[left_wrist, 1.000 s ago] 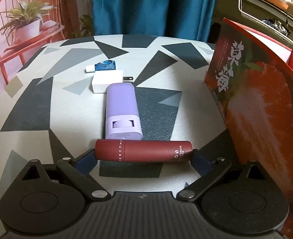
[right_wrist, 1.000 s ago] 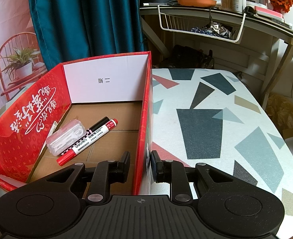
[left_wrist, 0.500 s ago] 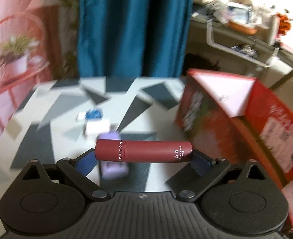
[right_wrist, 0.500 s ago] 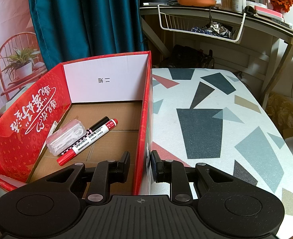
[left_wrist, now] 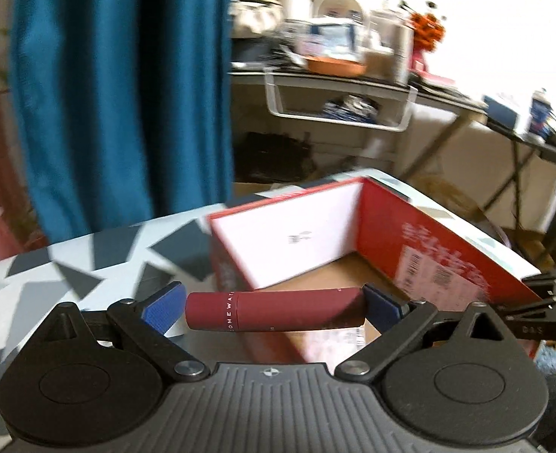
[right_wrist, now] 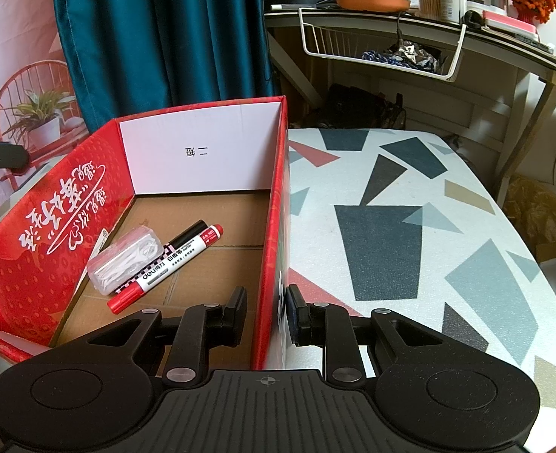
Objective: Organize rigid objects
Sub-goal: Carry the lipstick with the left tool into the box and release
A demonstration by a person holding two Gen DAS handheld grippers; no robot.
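Mid-transfer step: left gripper is carrying the maroon tube toward the red box, clamped end to end between its blue pads, tube lying crosswise and hanging in the air at the box's near left corner, partly over the worktop, partly over the cardboard floor. Jaws are standing wide because the tube is being gripped lengthwise. Right gripper is pinching the box's right wall, jaws nearly closed with the wall between them, looks like it's bracing the box. Already lying inside: a red-capped marker, a black marker behind it, and a clear plastic case by the left wall. Next move, my read: bring the tube fully over the open floor area, drop it low, then release so it isn't rolling or landing on the markers. Left view is blurred, so the exact clearance over the wall is hard to call.
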